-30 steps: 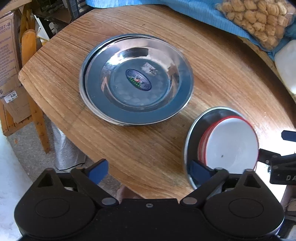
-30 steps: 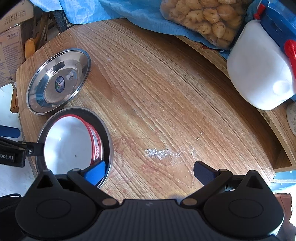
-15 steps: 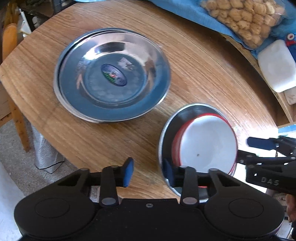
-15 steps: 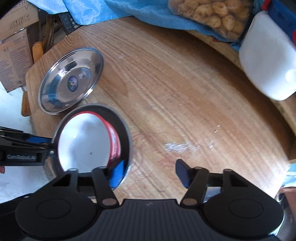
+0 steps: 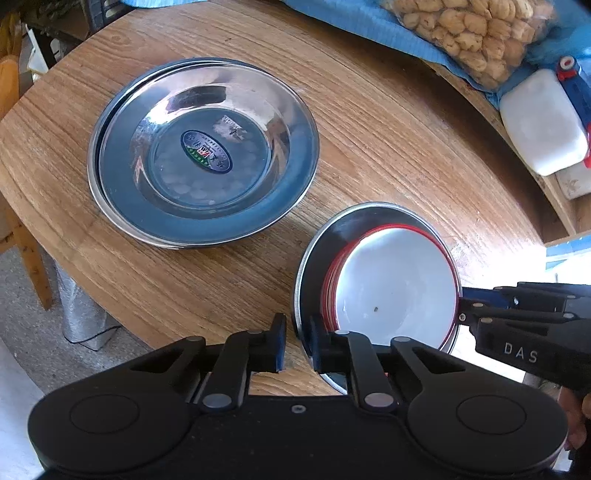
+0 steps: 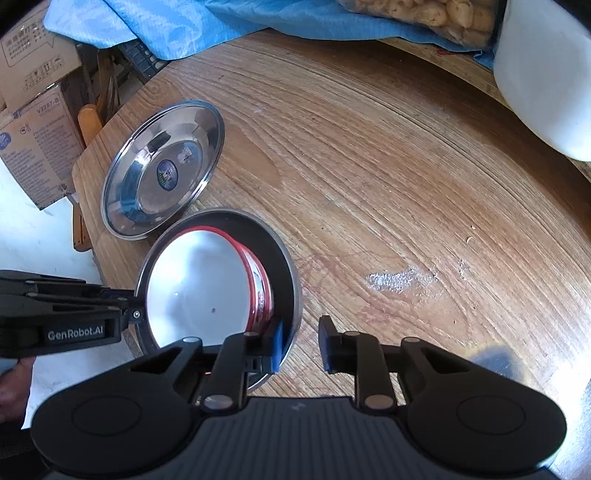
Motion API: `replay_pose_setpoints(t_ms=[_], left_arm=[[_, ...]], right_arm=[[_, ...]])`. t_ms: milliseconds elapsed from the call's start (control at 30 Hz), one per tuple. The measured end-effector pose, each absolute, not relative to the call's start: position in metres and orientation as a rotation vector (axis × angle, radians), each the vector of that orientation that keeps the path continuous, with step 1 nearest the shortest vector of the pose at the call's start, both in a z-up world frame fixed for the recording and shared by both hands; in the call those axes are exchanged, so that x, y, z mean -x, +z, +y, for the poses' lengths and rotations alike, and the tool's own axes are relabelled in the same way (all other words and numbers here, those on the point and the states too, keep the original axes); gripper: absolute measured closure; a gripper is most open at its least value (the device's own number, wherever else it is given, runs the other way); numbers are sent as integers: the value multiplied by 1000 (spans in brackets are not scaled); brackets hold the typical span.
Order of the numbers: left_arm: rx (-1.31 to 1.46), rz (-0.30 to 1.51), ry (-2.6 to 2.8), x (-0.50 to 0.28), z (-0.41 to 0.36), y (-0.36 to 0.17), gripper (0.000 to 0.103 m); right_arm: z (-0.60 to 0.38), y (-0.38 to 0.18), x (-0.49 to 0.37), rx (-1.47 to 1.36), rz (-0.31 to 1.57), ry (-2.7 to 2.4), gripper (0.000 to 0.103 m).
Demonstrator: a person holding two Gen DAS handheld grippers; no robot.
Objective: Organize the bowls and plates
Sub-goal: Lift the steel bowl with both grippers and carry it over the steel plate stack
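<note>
Both pairs of jaws have just been closing from a wide spread, each with the rim of the steel bowl (image 5: 314,254) between its fingers, and the views have swung a little while the bowl has kept its place on the table. That bowl is a dark, shiny steel one with a thin bright lip, standing at the near edge of the round wooden table (image 5: 388,122). Nested in it is a stack of white bowls with red rims (image 5: 399,288), pushed toward one side so that a dark crescent of steel shows beside them; the top one has a small dark speck in its white bottom. Toward the table's far left edge, near the steel bowl but apart from it, lies a pair of stacked steel plates (image 5: 207,155) with an oval sticker in the middle of the upper one. The left gripper (image 5: 297,341) has narrowed to a slim gap astride the bowl's near left rim, one finger outside and one inside; whether the pads press the metal I cannot tell. The right gripper (image 6: 301,343) straddles the opposite rim, its blue-padded inner finger (image 6: 277,345) inside the bowl, while the outer finger stands clearly off the rim over bare wood. Beyond the table's far edge lie a blue sheet (image 6: 184,22), a bag of pale lumps (image 5: 469,29) and a white jug (image 5: 543,122).
</note>
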State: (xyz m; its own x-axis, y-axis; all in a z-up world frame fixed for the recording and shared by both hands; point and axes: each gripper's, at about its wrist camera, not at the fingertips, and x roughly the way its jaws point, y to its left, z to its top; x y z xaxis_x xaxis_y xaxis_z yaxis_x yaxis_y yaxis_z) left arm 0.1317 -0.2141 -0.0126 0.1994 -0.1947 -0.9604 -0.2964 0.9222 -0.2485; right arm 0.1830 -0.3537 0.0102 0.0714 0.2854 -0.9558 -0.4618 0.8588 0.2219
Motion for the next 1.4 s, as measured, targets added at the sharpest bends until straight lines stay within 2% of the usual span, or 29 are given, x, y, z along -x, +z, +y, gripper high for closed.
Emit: replay_pose_setpoints(t_ms=[67, 167, 433, 500, 567, 1033, 1400], left_arm=[[411, 1382, 74, -132, -216, -12, 91], [410, 1381, 74, -133, -217, -12, 92], [393, 1379, 79, -132, -219, -11, 91], [388, 1378, 77, -132, -219, -11, 91], [398, 1375, 72, -132, -218, -12, 93], [358, 1364, -1, -131, -223, 0, 93], [341, 1315, -79, -154, -188, 20, 94]], right_arm=[[-352, 10, -182, 156, 1388, 561, 79], [-354, 9, -181, 121, 1394, 569, 87], [-359, 4, -182, 51, 1395, 550, 88], [-360, 4, -181, 37, 1392, 551, 93], [-362, 4, -181, 18, 1394, 548, 93], [-371, 16, -170, -82, 1401, 469, 93], [-347, 34, -179, -158, 1351, 403, 93]])
